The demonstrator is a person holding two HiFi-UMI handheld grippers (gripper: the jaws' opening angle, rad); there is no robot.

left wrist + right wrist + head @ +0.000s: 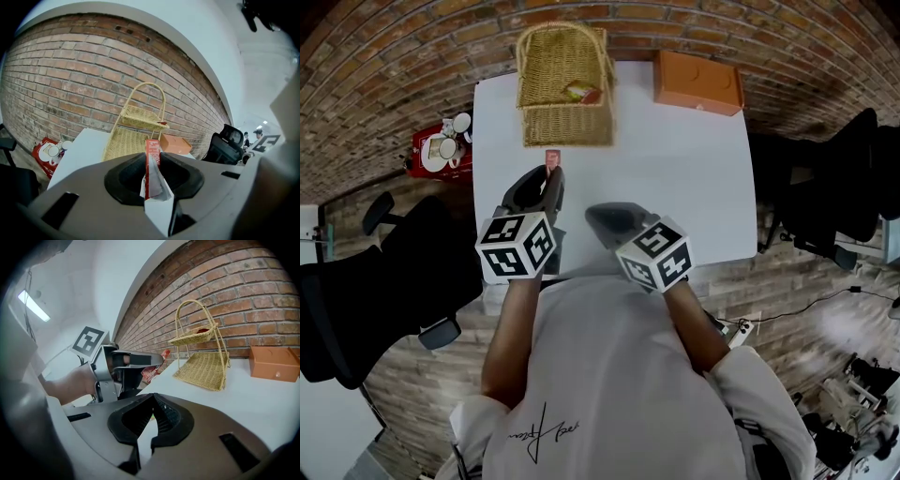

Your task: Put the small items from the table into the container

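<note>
Carry the left gripper point(542, 190), jaws pinched on the upright red-and-white sachet point(152, 161), level above the near table point(675, 178). Steer far toward the wicker basket point(567, 124), clear its front rim, then part the jaws low over a tray. Leave the right gripper point(151, 420), fully closed on nothing, parked near right.

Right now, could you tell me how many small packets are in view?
2: a flat red packet clamped in the left gripper, and a reddish packet in the woven wicker basket's upper tier; others may lie hidden.
</note>
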